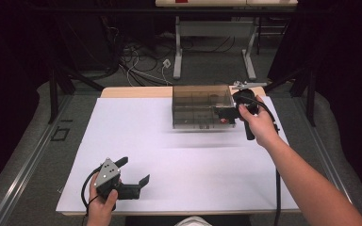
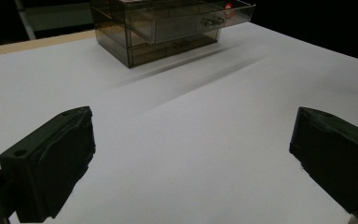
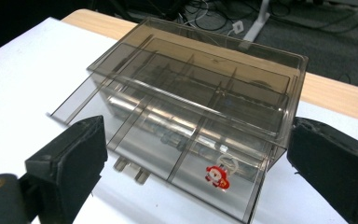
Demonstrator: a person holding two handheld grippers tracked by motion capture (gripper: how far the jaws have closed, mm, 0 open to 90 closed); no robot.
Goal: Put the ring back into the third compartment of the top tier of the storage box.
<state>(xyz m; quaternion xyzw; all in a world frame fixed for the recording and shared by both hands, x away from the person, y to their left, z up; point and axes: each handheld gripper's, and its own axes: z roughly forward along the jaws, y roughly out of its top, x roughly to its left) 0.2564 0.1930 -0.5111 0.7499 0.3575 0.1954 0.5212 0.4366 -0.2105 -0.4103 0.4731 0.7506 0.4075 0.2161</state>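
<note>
A smoky see-through drawer box (image 1: 201,107) stands at the back right of the white table top (image 1: 169,155). Its top drawer (image 3: 177,140) is pulled out, showing several compartments. A small red figure (image 3: 216,175) lies in the drawer's front corner compartment, and it appears as a red spot (image 2: 229,8) in the left gripper view. My right gripper (image 3: 198,144) hovers over the drawer front, open, with nothing between its pads; a hand holds it at the box's right side (image 1: 221,114). My left gripper (image 1: 135,170) rests low near the front left, open and empty (image 2: 193,126).
A strip of bare wood (image 1: 132,92) shows along the table's back edge. Behind it are the white legs of another table (image 1: 178,56) and loose cables (image 1: 141,66) on the floor. Dark curtains flank both sides.
</note>
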